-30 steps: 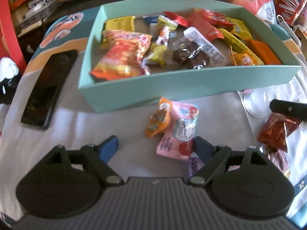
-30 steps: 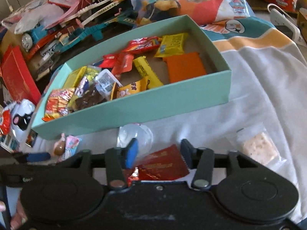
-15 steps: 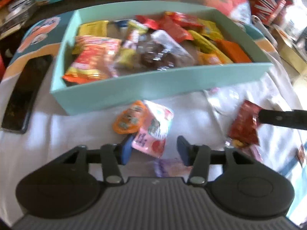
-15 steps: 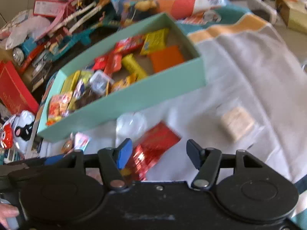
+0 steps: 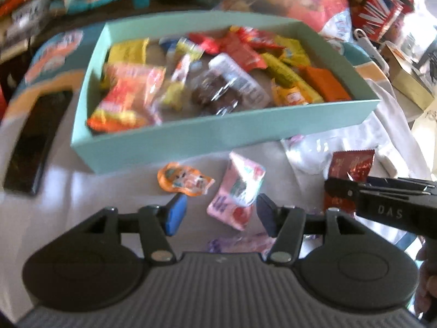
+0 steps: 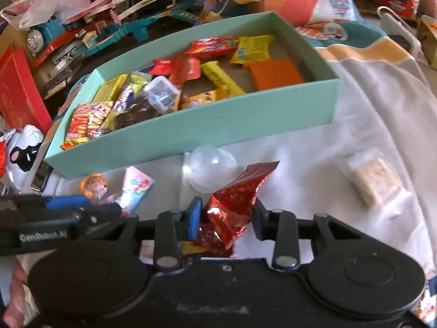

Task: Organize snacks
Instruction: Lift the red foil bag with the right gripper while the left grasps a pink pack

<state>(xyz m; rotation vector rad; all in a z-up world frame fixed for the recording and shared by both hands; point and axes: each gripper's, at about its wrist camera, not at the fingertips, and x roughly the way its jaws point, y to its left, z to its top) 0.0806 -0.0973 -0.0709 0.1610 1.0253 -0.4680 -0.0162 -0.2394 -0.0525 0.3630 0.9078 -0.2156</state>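
Note:
A teal box (image 5: 207,134) holding several snack packets sits on a white cloth; it also shows in the right wrist view (image 6: 218,125). My left gripper (image 5: 217,214) is shut on a pink packet (image 5: 237,191), held tilted up off the cloth. An orange packet (image 5: 184,180) lies just left of it. My right gripper (image 6: 225,218) is shut on a red foil packet (image 6: 235,199), lifted with its end sticking up. The red foil packet (image 5: 349,164) and right gripper show at the right of the left wrist view.
A clear plastic dome (image 6: 210,168) lies in front of the box. A wrapped pale cracker (image 6: 374,181) lies on the cloth at right. A black phone (image 5: 35,136) lies left of the box. Toys and boxes crowd the area behind.
My left gripper closed on the pink packet and tilted it up. My right gripper opened briefly, then closed on the red foil packet and lifted it.

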